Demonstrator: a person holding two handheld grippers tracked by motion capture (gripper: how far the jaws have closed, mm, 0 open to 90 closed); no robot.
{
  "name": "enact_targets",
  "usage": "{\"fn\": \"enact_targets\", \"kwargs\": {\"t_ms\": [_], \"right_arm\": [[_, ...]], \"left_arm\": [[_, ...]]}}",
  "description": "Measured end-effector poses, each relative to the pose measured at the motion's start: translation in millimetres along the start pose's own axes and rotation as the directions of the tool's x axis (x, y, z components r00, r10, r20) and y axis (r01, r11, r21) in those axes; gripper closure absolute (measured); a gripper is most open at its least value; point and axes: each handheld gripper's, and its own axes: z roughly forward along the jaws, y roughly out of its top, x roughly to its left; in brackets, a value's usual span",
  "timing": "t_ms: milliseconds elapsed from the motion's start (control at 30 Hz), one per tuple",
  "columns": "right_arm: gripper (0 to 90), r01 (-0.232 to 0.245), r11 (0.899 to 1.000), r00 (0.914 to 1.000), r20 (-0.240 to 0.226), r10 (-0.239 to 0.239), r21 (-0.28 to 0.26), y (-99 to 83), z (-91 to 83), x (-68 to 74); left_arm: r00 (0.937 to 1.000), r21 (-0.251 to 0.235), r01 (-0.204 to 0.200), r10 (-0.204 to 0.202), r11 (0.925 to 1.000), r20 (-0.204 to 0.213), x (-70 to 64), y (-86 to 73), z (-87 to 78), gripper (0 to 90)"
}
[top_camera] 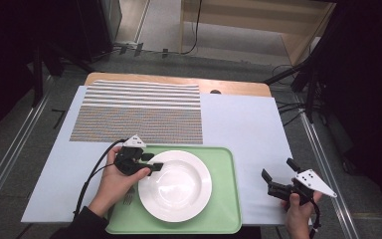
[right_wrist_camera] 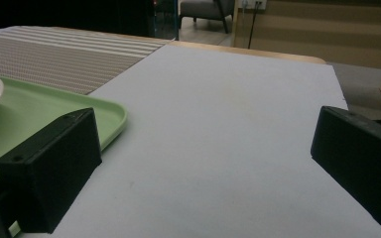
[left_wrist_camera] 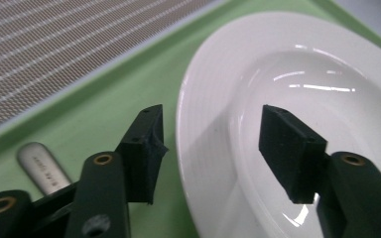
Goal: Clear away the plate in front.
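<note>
The left gripper (left_wrist_camera: 211,148) is standing with its jaws spread apart, straddling the near-left rim of the white plate (left_wrist_camera: 297,74): one jaw is sitting outside the rim over the green tray (left_wrist_camera: 94,114), the other is hanging over the plate's inner slope. Neither jaw is visibly pressing on the rim (a gap is showing on both sides in the left gripper view). In the high view the same left gripper (top_camera: 155,166) is lying at the plate's (top_camera: 175,185) upper-left edge, with the person's left hand (top_camera: 117,179) wrapping around its body and a black cable trailing back toward the table's near edge.

The plate is resting inside the tray (top_camera: 226,209), toward its left and middle. A metal utensil handle (left_wrist_camera: 42,166) is lying on the tray just beside the plate's left edge; its head is hidden.

The right gripper (top_camera: 272,183) is being held well apart from the tray, over the pale table cover (top_camera: 243,124) near the right front corner. Its jaws are spread wide and gripping nothing, as the right gripper view is confirming, with bare cover (right_wrist_camera: 218,124) lying between them and the tray corner (right_wrist_camera: 104,111) showing at the left.

A striped woven mat (top_camera: 137,112) is lying on the cover beyond the tray, near its far edge
</note>
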Motion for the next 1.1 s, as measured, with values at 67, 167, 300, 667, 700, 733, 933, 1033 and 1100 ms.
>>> {"fn": "enact_targets", "kwargs": {"t_ms": [67, 167, 300, 667, 700, 733, 933, 1033, 1100], "right_arm": [[0.0, 0.001, 1.0, 1.0, 0.0, -0.001, 0.0, 0.0, 0.0, 0.1], [0.0, -0.002, 1.0, 1.0, 0.001, 0.002, 0.001, 0.0, 0.0, 0.2], [0.0, 0.008, 1.0, 1.0, 0.004, -0.008, -0.001, 0.0, 0.4, -0.2], [0.0, 0.009, 1.0, 1.0, 0.005, -0.009, 0.0, 0.0, 0.5, -0.3], [0.0, 0.008, 1.0, 1.0, 0.004, -0.008, 0.0, 0.0, 0.5, -0.3], [0.0, 0.003, 1.0, 1.0, 0.003, -0.003, 0.004, -0.1, 0.3, 0.1], [0.0, -0.003, 1.0, 1.0, 0.004, 0.003, 0.005, 0.0, 0.5, 0.4], [0.0, 0.006, 1.0, 1.0, 0.007, -0.006, 0.001, 0.0, 0.7, 0.2], [0.0, 0.007, 1.0, 0.9999, 0.007, -0.007, 0.003, 0.0, 0.9, 0.4]], "left_arm": [[0.9998, -0.038, 0.014, -0.014, 0.9992, 0.015, 1.9, 0.6, -4.9, 36.6], [0.9993, -0.09, -0.002, 0.005, 0.9959, 0.037, 1.8, 1.1, -12.4, 29.6], [0.9979, -0.151, -0.046, 0.053, 0.9875, 0.038, -1.6, -0.5, -21.0, 13.3], [0.9965, -0.275, -0.083, 0.075, 0.9578, -0.038, 0.9, -8.0, -41.5, 13.0], [0.9963, -0.277, -0.086, 0.081, 0.957, -0.031, 1.7, -8.4, -43.0, 12.3], [0.996, -0.282, -0.089, 0.086, 0.9553, -0.022, 2.1, -9.0, -44.6, 6.6], [0.9958, -0.317, -0.092, 0.089, 0.9439, -0.024, 6.7, -15.5, -58.0, 0.0], [0.9962, -0.33, -0.086, 0.077, 0.94, -0.04, 11.1, -20.5, -63.8, 0.0], [0.9962, -0.337, -0.084, 0.071, 0.9376, -0.05, 14.4, -24.7, -68.2, 0.0]]}}
